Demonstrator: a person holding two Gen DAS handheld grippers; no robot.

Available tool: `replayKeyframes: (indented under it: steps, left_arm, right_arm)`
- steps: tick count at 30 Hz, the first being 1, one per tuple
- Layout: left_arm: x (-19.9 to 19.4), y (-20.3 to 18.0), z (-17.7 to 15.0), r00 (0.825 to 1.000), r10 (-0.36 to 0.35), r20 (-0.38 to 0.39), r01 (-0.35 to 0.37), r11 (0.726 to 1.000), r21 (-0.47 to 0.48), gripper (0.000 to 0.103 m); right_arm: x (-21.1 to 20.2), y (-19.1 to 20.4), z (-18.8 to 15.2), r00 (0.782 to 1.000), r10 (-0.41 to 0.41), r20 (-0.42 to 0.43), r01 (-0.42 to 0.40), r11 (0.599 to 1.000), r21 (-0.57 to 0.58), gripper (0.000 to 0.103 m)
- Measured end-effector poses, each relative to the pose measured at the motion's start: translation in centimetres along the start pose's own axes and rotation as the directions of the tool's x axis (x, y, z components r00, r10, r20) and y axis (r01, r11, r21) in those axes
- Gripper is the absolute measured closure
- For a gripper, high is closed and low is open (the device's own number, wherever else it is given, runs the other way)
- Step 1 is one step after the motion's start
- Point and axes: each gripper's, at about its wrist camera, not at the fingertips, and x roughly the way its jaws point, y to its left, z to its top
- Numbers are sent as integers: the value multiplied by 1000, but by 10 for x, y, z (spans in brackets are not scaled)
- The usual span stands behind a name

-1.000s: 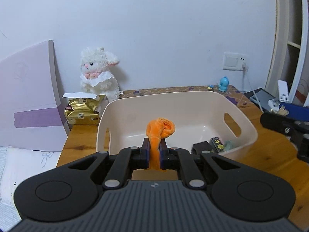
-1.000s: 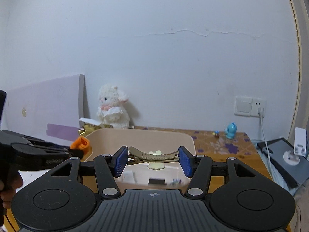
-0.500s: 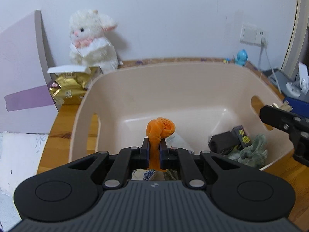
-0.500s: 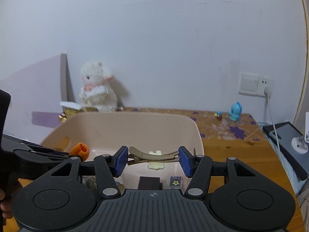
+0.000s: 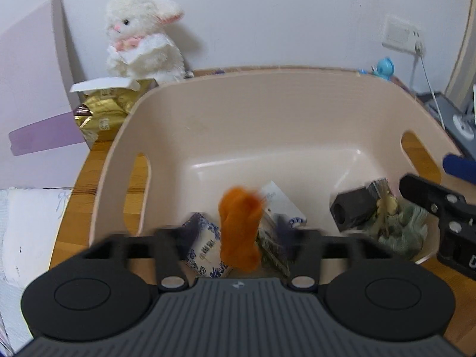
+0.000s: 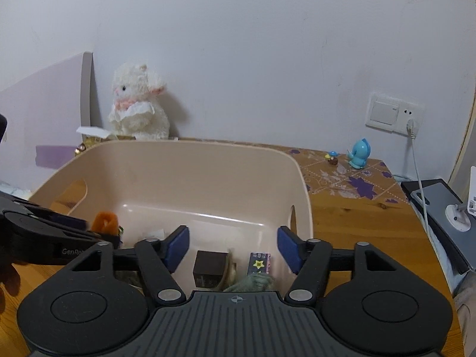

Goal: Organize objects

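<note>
A beige plastic bin (image 5: 267, 77) (image 6: 184, 145) stands on the wooden table. My left gripper (image 5: 239, 232) is open over its near left part, fingers blurred and spread. An orange fuzzy item (image 5: 241, 229) (image 6: 104, 223) hangs loose between them, gripped by neither. My right gripper (image 6: 233, 248) is open over the bin's right part, with nothing between its blue pads (image 6: 178, 247). Beneath it lie a black box (image 6: 209, 267) (image 5: 352, 208), a star-patterned packet (image 6: 259, 263), a green fabric piece (image 5: 407, 229) and a tan hair clip (image 5: 385, 205). A blue-and-white packet (image 5: 205, 247) lies at the near left.
A white plush rabbit (image 5: 142, 35) and a box of gold packets (image 5: 104, 110) sit behind the bin's left side, beside a pale purple board (image 5: 29, 104). To the right are a blue figurine (image 6: 360, 153), a charging cable (image 6: 416, 172) and a tablet (image 6: 437, 205).
Both grippers moved forward over the bin and opened. The left let go of the orange item. The hair clip has left the right gripper and lies in the bin.
</note>
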Motion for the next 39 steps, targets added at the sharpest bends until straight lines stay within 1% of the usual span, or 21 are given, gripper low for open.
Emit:
replayKeyframes:
  steps: [1, 3, 6, 11, 14, 17, 19, 28, 33, 39]
  left_arm:
    - [-4, 1, 1, 1000, -12, 19, 12, 1000, -8, 30]
    - [-11, 3, 2, 999, -9, 36, 10, 1000, -27, 22]
    - [-24, 7, 3, 998, -4, 67, 7, 999, -51, 17]
    - [-43, 10, 1, 995, -3, 97, 9, 998, -60, 17]
    - [-58, 11, -4, 993, 2, 121, 5, 999, -53, 17]
    - [-72, 12, -12, 989, 11, 144, -4, 999, -48, 17]
    - [-81, 13, -17, 988, 15, 155, -7, 999, -50, 17]
    - [-128, 19, -46, 979, 9, 206, -3, 1000, -31, 17]
    - [-154, 19, -67, 973, 4, 230, -2, 1000, -9, 17]
    - [-179, 23, -94, 969, -19, 246, 20, 1000, -4, 17]
  right_arm:
    - [-3, -1, 1, 1000, 3, 6, -4, 1000, 5, 31]
    - [-11, -3, 2, 1000, 8, 15, -8, 1000, 12, 28]
    - [-23, -3, 4, 999, 9, 35, -9, 1000, 15, 25]
    - [-47, -1, 5, 998, 12, 67, -12, 1000, 11, 24]
    - [-59, 0, 4, 997, 14, 71, -14, 1000, 10, 22]
    - [-72, 1, 0, 997, 16, 73, -18, 1000, 21, 17]
    - [-79, 1, -2, 997, 22, 69, -24, 999, 29, 17]
    - [-122, 5, -18, 996, 38, 79, -40, 999, 23, 16]
    - [-145, 6, -27, 994, 67, 90, -69, 997, 19, 12]
    - [-174, 15, -45, 993, 67, 99, -67, 998, 3, 8]
